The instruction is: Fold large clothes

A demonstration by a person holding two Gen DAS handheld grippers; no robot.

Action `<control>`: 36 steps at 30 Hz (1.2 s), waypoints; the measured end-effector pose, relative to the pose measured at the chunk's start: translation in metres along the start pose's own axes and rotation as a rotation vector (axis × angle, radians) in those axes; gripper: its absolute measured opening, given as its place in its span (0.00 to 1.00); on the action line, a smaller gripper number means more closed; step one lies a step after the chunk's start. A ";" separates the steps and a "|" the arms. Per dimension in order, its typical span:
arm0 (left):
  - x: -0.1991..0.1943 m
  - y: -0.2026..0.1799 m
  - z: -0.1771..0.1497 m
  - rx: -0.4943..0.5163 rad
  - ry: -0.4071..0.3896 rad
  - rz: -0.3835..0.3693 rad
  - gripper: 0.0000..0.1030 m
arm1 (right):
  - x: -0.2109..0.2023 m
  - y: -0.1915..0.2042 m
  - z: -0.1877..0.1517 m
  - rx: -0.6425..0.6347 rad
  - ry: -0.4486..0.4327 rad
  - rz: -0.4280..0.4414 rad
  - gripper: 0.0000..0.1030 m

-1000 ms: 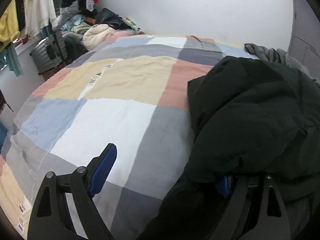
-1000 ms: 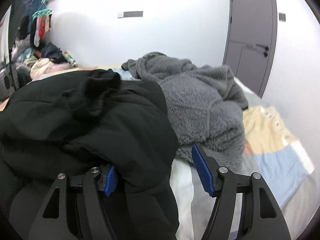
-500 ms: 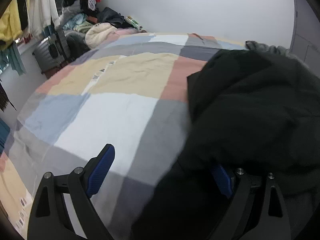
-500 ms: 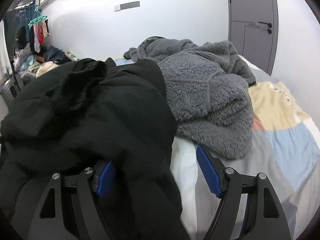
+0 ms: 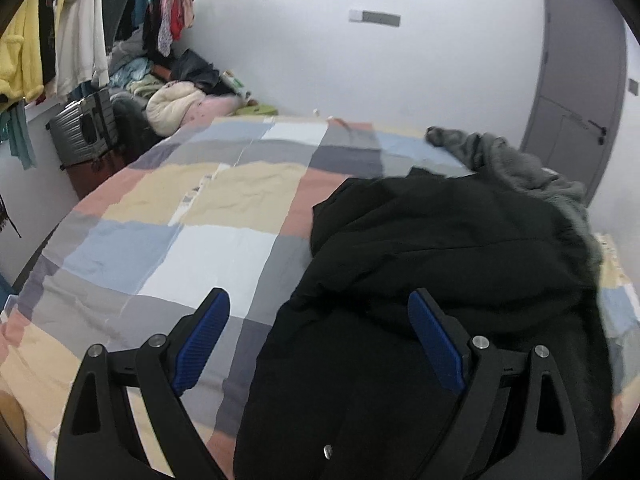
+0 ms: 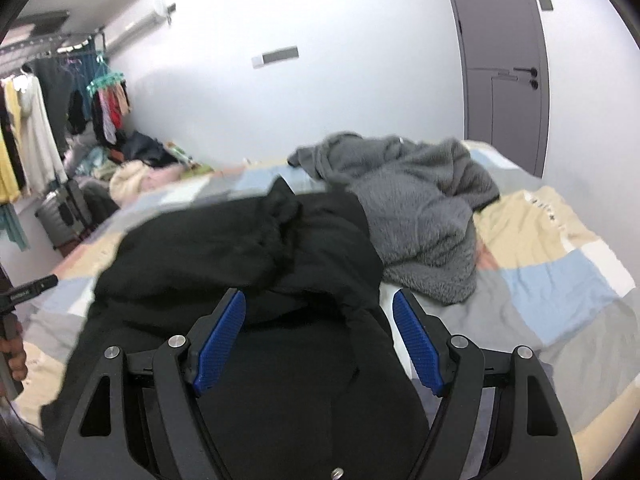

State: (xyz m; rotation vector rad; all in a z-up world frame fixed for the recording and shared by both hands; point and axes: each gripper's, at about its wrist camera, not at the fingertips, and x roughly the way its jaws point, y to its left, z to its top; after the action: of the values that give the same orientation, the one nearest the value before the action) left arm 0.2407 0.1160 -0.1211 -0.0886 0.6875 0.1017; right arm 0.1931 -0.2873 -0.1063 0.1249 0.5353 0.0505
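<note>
A large black coat lies bunched on the patchwork bedspread, on the right half of the bed. It also shows in the right wrist view. My left gripper is open above the coat's near left edge, holding nothing. My right gripper is open above the coat's near part, holding nothing. A grey fleece garment lies crumpled behind and to the right of the coat, touching it.
A suitcase and a heap of clothes stand left of the bed, under hanging garments. A grey door is at the back right. The other hand-held gripper shows at the left edge of the right wrist view.
Both grippers have lifted up and back from the black coat. The fingers that were buried under its folds are now free and in the open. The coat has settled on the bed.
</note>
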 end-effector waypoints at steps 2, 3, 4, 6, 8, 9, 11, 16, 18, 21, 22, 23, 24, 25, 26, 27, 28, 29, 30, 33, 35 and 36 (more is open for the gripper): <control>-0.024 0.000 0.001 0.008 -0.017 -0.015 0.89 | -0.022 0.008 0.008 -0.006 -0.023 0.010 0.71; -0.038 0.000 0.001 0.013 -0.029 -0.025 0.89 | -0.030 0.012 0.011 -0.011 -0.032 0.014 0.71; -0.049 0.000 0.001 0.017 -0.037 -0.034 0.89 | -0.040 0.015 0.014 -0.019 -0.043 0.017 0.71; -0.066 0.003 -0.002 0.020 -0.041 -0.051 0.90 | -0.058 0.021 0.018 -0.032 -0.062 0.021 0.72; -0.080 0.007 -0.006 0.017 -0.039 -0.077 0.90 | -0.077 0.025 0.018 -0.039 -0.070 0.034 0.72; -0.087 0.009 -0.010 0.021 -0.037 -0.083 0.90 | -0.082 0.027 0.017 -0.043 -0.066 0.044 0.72; -0.099 0.011 -0.017 0.035 -0.035 -0.066 0.90 | -0.096 0.030 0.012 -0.063 -0.059 0.047 0.72; -0.119 0.026 -0.036 0.037 0.012 -0.088 0.90 | -0.119 0.035 -0.001 -0.108 -0.024 0.055 0.72; -0.124 0.027 -0.042 0.063 0.026 -0.093 0.90 | -0.124 0.036 -0.008 -0.126 0.012 0.062 0.72; -0.135 0.031 -0.051 0.079 0.025 -0.114 0.90 | -0.128 0.034 -0.019 -0.140 0.071 0.057 0.72; -0.138 0.032 -0.054 0.084 0.029 -0.120 0.90 | -0.128 0.033 -0.023 -0.140 0.095 0.055 0.72; -0.138 0.034 -0.057 0.085 0.035 -0.125 0.90 | -0.128 0.030 -0.027 -0.138 0.119 0.055 0.72; -0.138 0.035 -0.059 0.085 0.047 -0.131 0.90 | -0.128 0.029 -0.029 -0.139 0.136 0.059 0.72; -0.137 0.037 -0.062 0.086 0.061 -0.135 0.90 | -0.127 0.026 -0.032 -0.141 0.157 0.064 0.72; -0.137 0.037 -0.064 0.091 0.075 -0.136 0.90 | -0.127 0.024 -0.035 -0.145 0.175 0.065 0.72; -0.136 0.037 -0.068 0.099 0.086 -0.135 0.90 | -0.127 0.022 -0.038 -0.141 0.193 0.066 0.72; -0.133 0.036 -0.071 0.111 0.103 -0.130 0.90 | -0.127 0.018 -0.041 -0.133 0.210 0.068 0.72; -0.131 0.034 -0.074 0.120 0.116 -0.127 0.90 | -0.126 0.015 -0.044 -0.126 0.229 0.065 0.72; -0.128 0.033 -0.078 0.131 0.131 -0.121 0.90 | -0.127 0.012 -0.047 -0.129 0.239 0.060 0.72; -0.118 0.034 -0.086 0.147 0.161 -0.095 0.90 | -0.125 0.005 -0.054 -0.127 0.278 0.058 0.72; -0.106 0.037 -0.091 0.140 0.216 -0.113 0.90 | -0.120 -0.004 -0.059 -0.102 0.320 0.080 0.72; -0.098 0.039 -0.093 0.127 0.253 -0.122 0.90 | -0.117 -0.007 -0.061 -0.099 0.337 0.084 0.72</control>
State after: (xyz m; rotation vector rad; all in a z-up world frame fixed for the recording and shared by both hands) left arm 0.1020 0.1373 -0.1325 -0.0213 0.9372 -0.0716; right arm 0.0617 -0.2974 -0.1006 0.0412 0.8623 0.1822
